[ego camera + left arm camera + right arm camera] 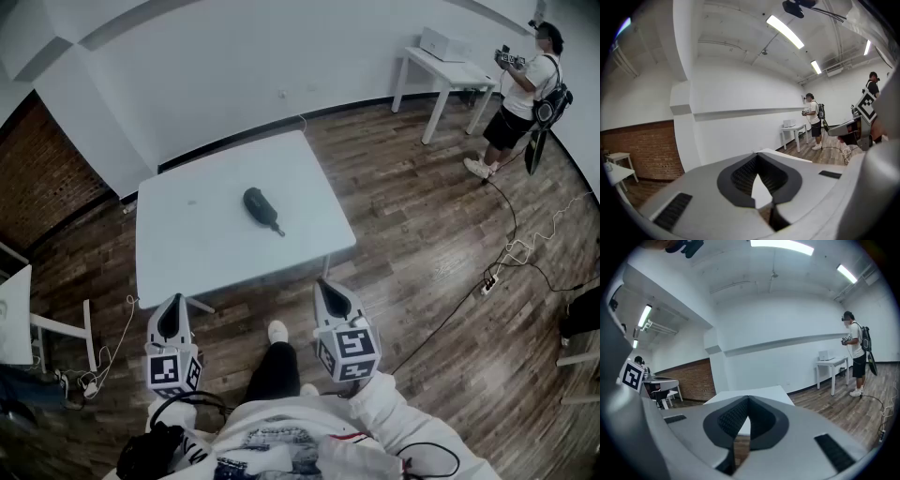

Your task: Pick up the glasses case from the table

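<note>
Right gripper (330,292): jaws pressed together with nothing between them. It is held off the near edge of the white table (197,253), towards its right corner, over the wood floor.
Left gripper (172,311): jaw tips also meet and it is empty. It is off the near edge of the table, towards its left corner.
Hand pose: both grippers are held out in front of the body, pointing at the table and tipped slightly downward, roughly parallel. The marker cubes face up towards the head camera.
Why held so (judgement): this looks like a ready stance before the reach. Neither tool is over the tabletop, and both would need to open before any grasp.
Glasses case (261,208): dark and oblong, lying flat just past the middle of the table with its long axis angled towards the near right corner. It is well apart from both grippers and nothing touches it.
Why placed so (judgement): it sits alone on a bare top, so either side has open access.
Task status (judgement): the pick has not begun.
Beyond the table: a bystander (525,80) stands by a small white desk (448,58), far to the right.
</note>
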The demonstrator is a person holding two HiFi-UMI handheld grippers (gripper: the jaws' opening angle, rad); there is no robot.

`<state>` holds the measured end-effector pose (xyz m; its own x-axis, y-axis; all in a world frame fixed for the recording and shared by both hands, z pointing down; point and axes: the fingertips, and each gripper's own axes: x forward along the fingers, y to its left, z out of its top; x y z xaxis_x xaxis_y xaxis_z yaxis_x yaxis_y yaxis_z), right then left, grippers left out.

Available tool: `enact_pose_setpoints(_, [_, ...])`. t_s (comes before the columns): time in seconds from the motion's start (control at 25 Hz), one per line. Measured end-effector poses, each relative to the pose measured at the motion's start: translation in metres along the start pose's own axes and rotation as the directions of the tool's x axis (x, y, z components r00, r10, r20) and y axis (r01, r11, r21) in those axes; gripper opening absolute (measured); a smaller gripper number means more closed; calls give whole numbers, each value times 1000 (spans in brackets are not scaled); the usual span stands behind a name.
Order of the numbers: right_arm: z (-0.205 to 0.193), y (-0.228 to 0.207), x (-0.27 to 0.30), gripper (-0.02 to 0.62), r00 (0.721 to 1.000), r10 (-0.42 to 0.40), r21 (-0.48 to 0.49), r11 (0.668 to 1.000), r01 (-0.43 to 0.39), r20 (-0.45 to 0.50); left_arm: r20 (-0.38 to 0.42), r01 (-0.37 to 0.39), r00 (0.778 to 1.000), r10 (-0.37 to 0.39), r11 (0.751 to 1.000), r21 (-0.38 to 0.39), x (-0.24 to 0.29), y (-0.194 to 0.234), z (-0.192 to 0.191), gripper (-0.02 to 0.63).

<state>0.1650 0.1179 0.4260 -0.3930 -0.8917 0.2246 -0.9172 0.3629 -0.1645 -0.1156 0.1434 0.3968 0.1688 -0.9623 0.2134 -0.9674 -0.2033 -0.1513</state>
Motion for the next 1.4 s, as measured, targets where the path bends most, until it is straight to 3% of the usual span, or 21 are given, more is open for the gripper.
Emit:
enact_pose_setpoints(0.2, [11, -8, 68, 5, 1000, -6, -16, 1000, 6, -12, 23, -1, 1000, 1, 1000, 0, 71, 40, -10, 11])
enact_pose_setpoints(0.6, [65, -10, 202, 5, 999, -40, -63, 997, 38, -20, 5, 79, 997, -79, 997, -24, 205, 90, 3, 11])
enact_pose_setpoints(1.04, [66, -27, 242, 5, 997, -31, -55, 998, 27, -67, -36, 105, 994, -107, 993, -57, 254, 88, -11, 11])
enact_pose_setpoints(1.24, [56, -33, 259, 5, 993, -8, -50, 999, 2, -115, -20, 88, 996, -89, 994, -58, 264, 87, -8, 11])
enact_pose_setpoints(1.4, [35, -28, 274, 6, 980, 45, 6, 999, -45, -192, -65, 64, 996, -68, 996, -68, 265, 92, -18, 11])
